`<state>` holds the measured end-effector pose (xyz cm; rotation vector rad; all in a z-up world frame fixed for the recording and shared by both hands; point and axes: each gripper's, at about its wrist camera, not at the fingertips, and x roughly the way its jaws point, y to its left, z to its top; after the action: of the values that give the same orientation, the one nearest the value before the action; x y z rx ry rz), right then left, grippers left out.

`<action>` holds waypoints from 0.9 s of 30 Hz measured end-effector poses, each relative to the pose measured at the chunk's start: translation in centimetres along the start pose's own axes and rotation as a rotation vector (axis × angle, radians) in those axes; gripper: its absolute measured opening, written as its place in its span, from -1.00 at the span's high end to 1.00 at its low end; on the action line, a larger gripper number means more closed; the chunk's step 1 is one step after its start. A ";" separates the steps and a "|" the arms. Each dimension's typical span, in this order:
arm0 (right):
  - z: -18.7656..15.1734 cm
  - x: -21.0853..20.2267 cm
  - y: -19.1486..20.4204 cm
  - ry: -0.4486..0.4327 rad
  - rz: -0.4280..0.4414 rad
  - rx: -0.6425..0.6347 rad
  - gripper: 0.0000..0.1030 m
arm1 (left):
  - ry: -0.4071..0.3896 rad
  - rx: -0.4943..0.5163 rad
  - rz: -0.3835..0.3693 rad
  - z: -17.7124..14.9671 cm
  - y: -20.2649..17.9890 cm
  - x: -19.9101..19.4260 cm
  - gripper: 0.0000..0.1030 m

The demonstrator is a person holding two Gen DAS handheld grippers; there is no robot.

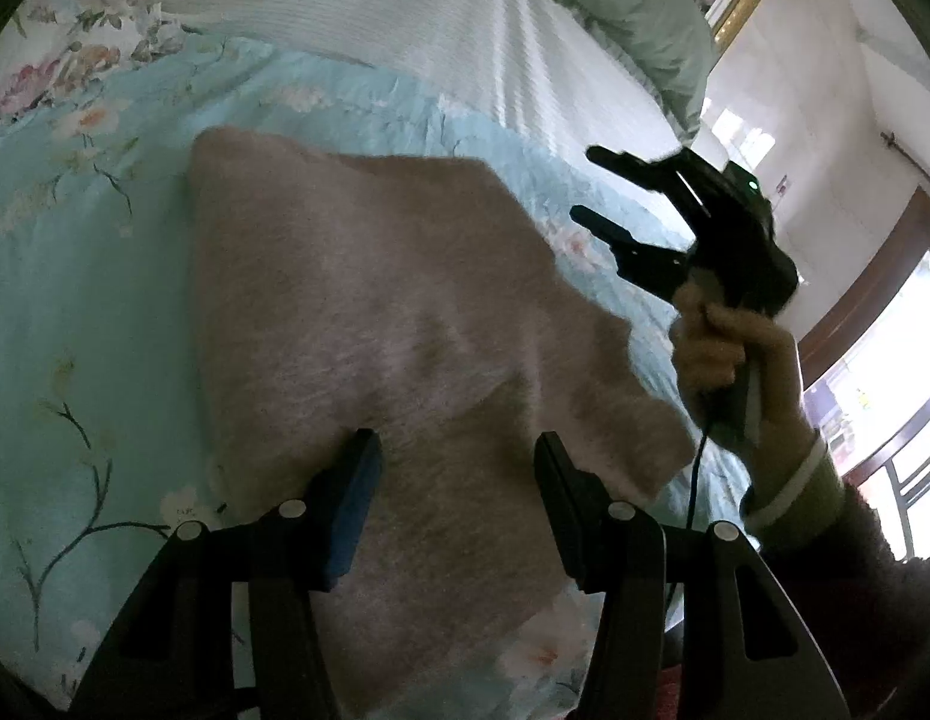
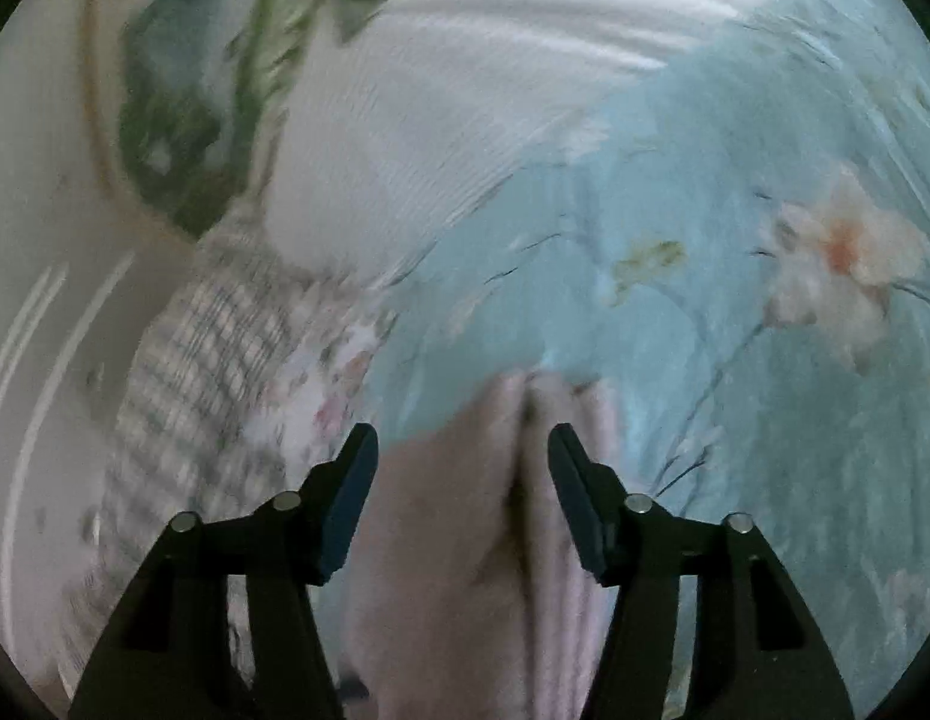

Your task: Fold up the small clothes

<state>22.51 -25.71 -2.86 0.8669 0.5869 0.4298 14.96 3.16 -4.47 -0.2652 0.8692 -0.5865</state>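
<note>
A small pinkish-beige garment lies on the light-blue floral bedspread. My left gripper is open, its fingers hovering over the garment's near part and empty. My right gripper shows in the left wrist view at the right, held in a hand above the garment's right edge, jaws apart and empty. In the blurred right wrist view the right gripper is open over a folded edge of the garment, with a crease running between the fingers.
A white ribbed blanket and a green pillow lie at the far end of the bed. A checked cloth hangs at the bed's edge. A doorway and window are at the right.
</note>
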 end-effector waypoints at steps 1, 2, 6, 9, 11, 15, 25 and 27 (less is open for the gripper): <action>-0.2 0.6 1.0 0.036 -0.020 -0.050 -0.06 | -0.013 0.000 0.002 0.2 -0.1 -0.4 -0.04; -0.5 1.3 1.6 0.070 -0.045 -0.091 -0.04 | -0.020 -0.001 0.005 0.4 -0.1 -0.6 -0.04; -1.4 4.4 2.0 0.189 -0.160 -0.143 0.09 | -0.051 -0.014 0.015 1.3 0.1 -1.4 -0.04; -1.7 6.7 0.5 0.265 -0.172 -0.080 0.85 | -0.049 -0.024 0.023 1.7 0.5 -1.2 -0.04; -1.4 5.5 1.2 0.206 -0.118 -0.079 0.85 | -0.048 -0.020 0.025 2.1 0.4 -1.0 -0.01; -0.9 1.6 3.1 0.072 -0.049 -0.115 0.86 | -0.081 0.015 0.010 2.8 -0.1 -1.5 -0.02; -2.7 3.4 -1.6 0.169 -0.239 -0.054 0.84 | -0.031 -0.003 0.019 2.4 1.0 1.4 0.02; -2.3 2.4 -1.1 0.167 -0.278 -0.061 0.76 | -0.018 0.006 0.032 2.6 0.7 1.3 0.02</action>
<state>23.04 -23.62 -5.66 0.6825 0.8316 0.2670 17.89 2.89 -4.02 -0.2502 0.8531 -0.5566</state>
